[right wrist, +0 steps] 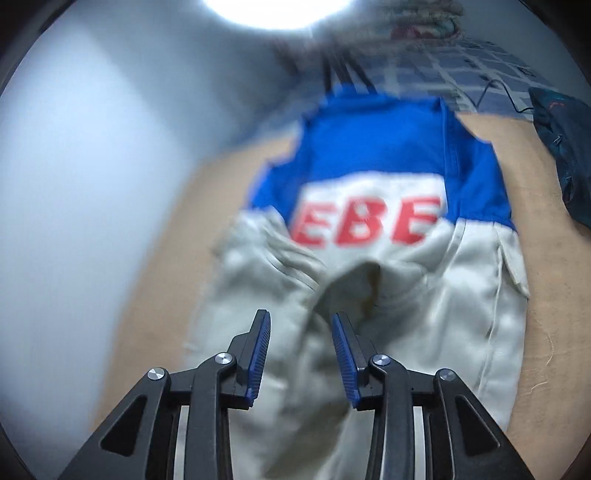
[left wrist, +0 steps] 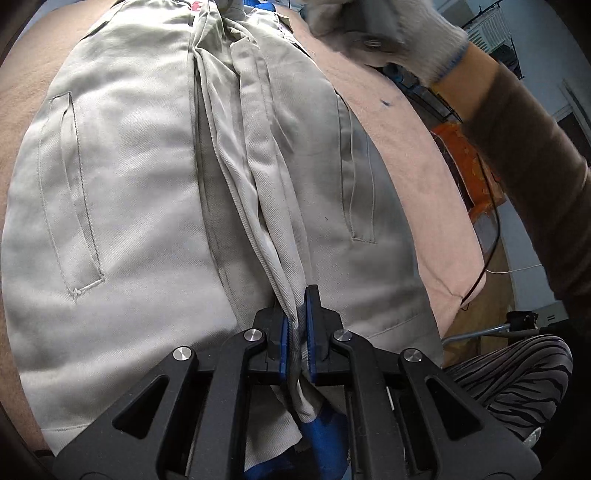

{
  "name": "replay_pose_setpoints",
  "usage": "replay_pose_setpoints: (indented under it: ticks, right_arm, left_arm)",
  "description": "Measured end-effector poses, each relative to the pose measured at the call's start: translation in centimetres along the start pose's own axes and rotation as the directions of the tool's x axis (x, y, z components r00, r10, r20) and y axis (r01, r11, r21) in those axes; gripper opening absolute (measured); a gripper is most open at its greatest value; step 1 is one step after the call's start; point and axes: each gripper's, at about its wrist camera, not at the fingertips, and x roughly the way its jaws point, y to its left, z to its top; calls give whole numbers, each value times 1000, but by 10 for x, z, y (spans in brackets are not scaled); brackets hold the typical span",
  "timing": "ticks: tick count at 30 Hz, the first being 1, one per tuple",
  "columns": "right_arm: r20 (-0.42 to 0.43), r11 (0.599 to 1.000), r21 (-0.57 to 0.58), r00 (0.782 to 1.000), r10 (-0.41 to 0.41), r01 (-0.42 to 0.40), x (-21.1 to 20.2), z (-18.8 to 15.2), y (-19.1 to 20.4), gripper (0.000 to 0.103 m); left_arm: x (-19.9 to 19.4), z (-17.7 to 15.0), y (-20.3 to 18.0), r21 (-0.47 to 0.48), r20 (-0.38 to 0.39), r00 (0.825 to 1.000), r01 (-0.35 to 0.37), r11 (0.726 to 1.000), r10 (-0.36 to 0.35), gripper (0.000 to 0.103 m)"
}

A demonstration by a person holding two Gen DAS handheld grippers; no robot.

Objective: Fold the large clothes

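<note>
Beige twill garment [left wrist: 140, 177], one item, is lying spread over a tan cloth-covered surface [left wrist: 399, 155] and filling most of the left wrist view. Two welt pockets are showing on it: one at the left [left wrist: 70, 192], one at the right [left wrist: 356, 173]. One bunched ridge of fabric [left wrist: 255, 177] is running down the middle of the frame from the top to the lower centre.

Left gripper [left wrist: 297, 325], one, is sitting at the lower centre of that view, its two blue pads pressing together on the lower end of the ridge; a fold of beige cloth with a blue patch is hanging below the jaws.

One gloved hand [left wrist: 391, 33], in a pale knit glove, is appearing at the upper right of the left wrist view, wrapped around a grey handle, with a brown sleeve [left wrist: 524, 155] trailing down the right edge. One striped-clad leg [left wrist: 517, 373] is showing at the lower right.

Right gripper [right wrist: 301, 332], one, is standing at the lower centre of the right wrist view, its jaws parted to a moderate gap with nothing between the pads, hovering above the garment [right wrist: 424, 314]. That view is blurring heavily. The garment's upper part is showing one blue yoke [right wrist: 373, 140] and one white panel with red lettering [right wrist: 365, 221]. One dark bag [right wrist: 565, 147] is lying at the right edge.
</note>
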Motion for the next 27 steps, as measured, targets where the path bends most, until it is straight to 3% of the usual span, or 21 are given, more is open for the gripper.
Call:
replay_pose_setpoints:
  ticks: [2, 4, 7, 13, 17, 21, 23, 27]
  right_arm:
    - [95, 999, 39, 995, 13, -17, -30, -2, -9, 27]
    - [104, 996, 44, 992, -76, 72, -38, -5, -15, 18]
    - [86, 977, -8, 973, -214, 215, -28, -14, -19, 15]
    - [-15, 971, -27, 971, -239, 239, 22, -25, -16, 15]
    - [-105, 992, -37, 986, -127, 124, 56, -39, -6, 17]
    - [14, 1000, -19, 1000, -14, 14, 4, -47, 0, 17]
    - [90, 998, -15, 994, -61, 62, -33, -60, -3, 17]
    - [66, 982, -62, 983, -172, 176, -59, -96, -11, 14]
  left_arm:
    - [1, 3, 1, 3, -1, 1000, 0, 1000, 0, 5]
    - [1, 4, 2, 0, 0, 1000, 4, 1000, -4, 5]
    - [-1, 4, 4, -2, 1, 1000, 5, 1000, -5, 5]
    - [0, 2, 2, 15, 2, 1000, -2, 1000, 2, 5]
    - [-3, 0, 3, 1, -2, 1000, 10, 1000, -10, 5]
    - [-11, -3, 3, 9, 7, 1000, 16, 1000, -16, 5]
    - [-15, -5, 3, 7, 11, 1000, 26, 1000, -26, 5]
    - [-28, -9, 0, 20, 32, 999, 35, 999, -36, 5]
